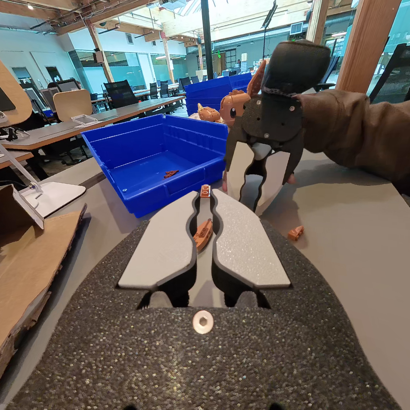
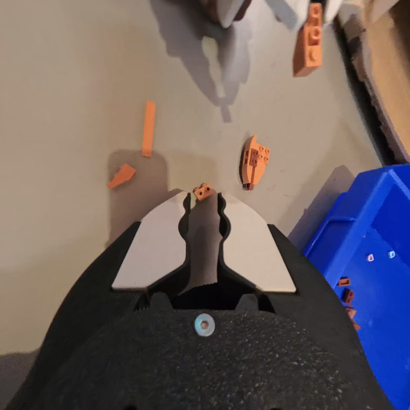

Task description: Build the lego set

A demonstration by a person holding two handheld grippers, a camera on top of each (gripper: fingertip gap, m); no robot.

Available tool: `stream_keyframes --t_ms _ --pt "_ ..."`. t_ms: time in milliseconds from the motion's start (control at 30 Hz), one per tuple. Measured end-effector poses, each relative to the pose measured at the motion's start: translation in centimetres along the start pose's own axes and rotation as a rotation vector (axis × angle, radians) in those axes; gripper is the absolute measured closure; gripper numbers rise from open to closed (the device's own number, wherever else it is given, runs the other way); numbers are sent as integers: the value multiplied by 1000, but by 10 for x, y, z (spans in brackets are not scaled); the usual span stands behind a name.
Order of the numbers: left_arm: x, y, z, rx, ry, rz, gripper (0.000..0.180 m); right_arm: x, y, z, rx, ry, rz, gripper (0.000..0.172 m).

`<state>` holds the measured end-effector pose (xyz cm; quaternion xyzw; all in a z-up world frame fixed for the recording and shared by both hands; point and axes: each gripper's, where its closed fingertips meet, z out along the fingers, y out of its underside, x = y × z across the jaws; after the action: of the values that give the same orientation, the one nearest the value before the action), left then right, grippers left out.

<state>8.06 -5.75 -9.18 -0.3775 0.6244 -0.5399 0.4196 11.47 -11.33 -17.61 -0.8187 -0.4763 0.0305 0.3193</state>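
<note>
Here we look first at the small orange brick [image 2: 202,192]. It sits right at the tip of the right claw [image 2: 204,196], in the space between the two fingertips. Its long side runs across that space, a bit slanted, and its two round holes face us. The claw is open, wider than the brick, and we see a gap on each side, so the pads do not press on it. It has hold of nothing. The claw points down at the desk [image 2: 66,88]. We cannot tell if the small brick rests on the desk or not.

Close on the right lies an orange chunk with bumps [image 2: 255,162]. On the left lie a little orange wedge [image 2: 122,175] and a thin orange strip [image 2: 149,128], all loose on the desk. The blue bin [image 2: 355,244] stands just beside the right claw, on its right.

The left claw [image 1: 205,196] is farther from the small brick. It is nearly closed and pinches a long orange brick [image 1: 205,191] at its very tips. That brick points straight ahead, toward the near wall of the blue bin.
</note>
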Motion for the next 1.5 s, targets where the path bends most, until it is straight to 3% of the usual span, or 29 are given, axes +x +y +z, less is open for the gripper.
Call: stream_keyframes --t_ms 333,467,600,700,967,1300,1500 --pt "7 12 4 -82 42 26 173 -5 1 15 -160 -160 -40 153" --pt "10 17 5 -116 55 41 173 4 2 16 -138 -68 38 154" --pt "14 30 6 -207 73 70 173 15 -14 14 43 91 203 154" --pt "17 51 5 -353 103 107 173 12 -26 9 180 111 385 154" --pt "28 89 -8 -619 199 120 172 -1 -41 19 174 125 418 154" --pt "33 92 -15 -654 262 62 172 20 -46 10 281 226 502 154" --pt "31 90 -15 -641 260 115 155 36 -48 -7 400 289 601 154"
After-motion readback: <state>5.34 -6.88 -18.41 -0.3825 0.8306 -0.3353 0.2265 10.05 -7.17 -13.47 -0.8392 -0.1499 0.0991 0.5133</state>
